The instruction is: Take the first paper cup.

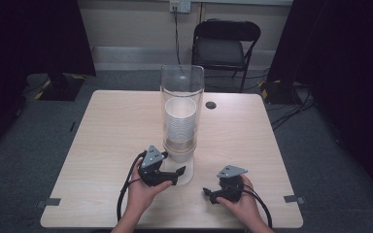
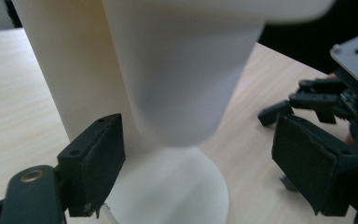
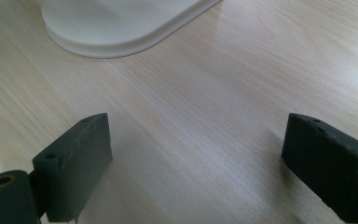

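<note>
Cup dispenser [image 1: 181, 111], frame centre on table [image 1: 107, 136]: stack full, none drawn. Left gripper [image 1: 167, 174] fingers spread at its base; right gripper [image 1: 212, 193] fingers spread, empty.

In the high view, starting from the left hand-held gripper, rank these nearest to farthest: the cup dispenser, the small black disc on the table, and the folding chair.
1. Cup dispenser: right beside the left hand-held gripper, whose open jaws sit at its white base.
2. Small black disc: farther back on the table, right of the dispenser.
3. Folding chair: on the floor beyond the table's far edge.
</note>
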A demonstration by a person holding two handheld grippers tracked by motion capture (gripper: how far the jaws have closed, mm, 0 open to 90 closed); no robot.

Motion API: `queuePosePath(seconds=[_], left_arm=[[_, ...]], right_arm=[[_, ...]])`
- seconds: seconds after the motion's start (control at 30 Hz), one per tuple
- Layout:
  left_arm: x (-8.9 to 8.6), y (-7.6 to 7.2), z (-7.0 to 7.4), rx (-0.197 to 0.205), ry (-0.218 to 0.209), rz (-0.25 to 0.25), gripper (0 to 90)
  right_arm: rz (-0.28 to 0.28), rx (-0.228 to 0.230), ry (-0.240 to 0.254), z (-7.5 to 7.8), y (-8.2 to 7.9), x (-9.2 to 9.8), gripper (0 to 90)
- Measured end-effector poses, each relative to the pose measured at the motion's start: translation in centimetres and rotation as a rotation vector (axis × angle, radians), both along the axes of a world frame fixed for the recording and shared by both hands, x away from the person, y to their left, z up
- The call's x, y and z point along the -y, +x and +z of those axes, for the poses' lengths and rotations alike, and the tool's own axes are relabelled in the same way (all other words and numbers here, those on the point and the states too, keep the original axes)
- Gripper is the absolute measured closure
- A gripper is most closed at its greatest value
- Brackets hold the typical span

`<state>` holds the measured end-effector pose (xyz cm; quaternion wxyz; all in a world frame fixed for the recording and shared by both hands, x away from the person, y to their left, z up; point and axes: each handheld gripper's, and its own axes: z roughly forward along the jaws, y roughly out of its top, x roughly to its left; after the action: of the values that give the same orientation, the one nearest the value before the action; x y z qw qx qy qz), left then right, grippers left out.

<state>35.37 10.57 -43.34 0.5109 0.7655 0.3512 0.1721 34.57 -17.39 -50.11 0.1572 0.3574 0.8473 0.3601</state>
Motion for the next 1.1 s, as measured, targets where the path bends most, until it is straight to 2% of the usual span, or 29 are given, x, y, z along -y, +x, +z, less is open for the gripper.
queuePosePath(seconds=[0.03, 0.07, 0.1, 0.13, 0.2, 0.3, 0.33, 0.53, 0.57, 0.6, 0.63, 0.73, 0.8, 0.87, 0.97, 1.03, 1.1], left_arm=[[0.2, 0.2, 0.1, 0.007, 0.000, 0.008, 17.1], [0.5, 0.5, 0.2, 0.031, -0.012, 0.013, 18.0], [0.5, 0.5, 0.2, 0.031, -0.012, 0.013, 20.7], [0.8, 0.8, 0.1, 0.052, -0.024, 0.032, 21.8], [1.0, 0.9, 0.0, 0.064, -0.028, 0.036, 22.0], [1.2, 1.1, -0.1, 0.072, -0.021, 0.042, 22.9], [1.3, 1.2, -0.2, 0.091, -0.017, 0.042, 24.7], [1.3, 1.5, -0.4, 0.095, -0.026, 0.052, 30.0], [1.4, 1.6, -0.5, 0.091, -0.049, 0.050, 30.0], [1.4, 1.6, -0.5, 0.091, -0.049, 0.050, 30.0], [1.4, 1.6, -0.4, 0.089, -0.036, 0.060, 30.2], [1.5, 1.6, -0.5, 0.088, -0.041, 0.062, 30.4], [1.6, 1.6, -0.5, 0.100, -0.012, 0.073, 31.4], [1.7, 1.5, -0.6, 0.097, -0.003, 0.075, 32.1], [1.8, 1.5, -0.7, 0.100, -0.002, 0.074, 32.8], [1.8, 1.4, -0.6, 0.094, 0.025, 0.086, 33.2], [1.8, 1.4, -0.7, 0.093, 0.021, 0.084, 33.5]], right_arm=[[0.000, 0.000, 0.000, 0.0, 0.0, 0.0, 7.6], [0.000, 0.000, 0.000, 0.0, 0.0, 0.0, 7.6], [0.000, 0.000, 0.000, 0.0, 0.0, 0.0, 7.6], [0.000, 0.000, 0.000, 0.0, 0.0, 0.0, 7.6], [0.000, 0.000, 0.000, 0.0, 0.0, 0.0, 7.6], [0.000, 0.000, 0.000, 0.0, 0.0, 0.0, 7.6], [0.000, 0.000, 0.000, 0.0, 0.0, 0.0, 7.6], [0.000, 0.000, 0.000, 0.0, 0.0, 0.0, 7.5], [0.000, -0.002, 0.001, 0.0, 0.0, 0.0, 7.4], [0.000, -0.002, 0.001, 0.0, 0.0, 0.0, 7.4], [0.001, -0.002, 0.002, 0.0, 0.1, 0.0, 7.3], [0.001, -0.002, 0.001, 0.0, 0.1, -0.1, 7.3], [0.001, -0.003, 0.001, 0.0, 0.1, -0.1, 7.3], [0.001, -0.003, 0.001, 0.0, 0.1, -0.1, 7.3], [0.001, -0.003, 0.001, 0.0, 0.1, -0.1, 7.3], [0.001, -0.003, 0.001, 0.0, 0.1, -0.1, 7.3], [0.001, -0.003, 0.002, 0.0, 0.1, -0.1, 7.3]])
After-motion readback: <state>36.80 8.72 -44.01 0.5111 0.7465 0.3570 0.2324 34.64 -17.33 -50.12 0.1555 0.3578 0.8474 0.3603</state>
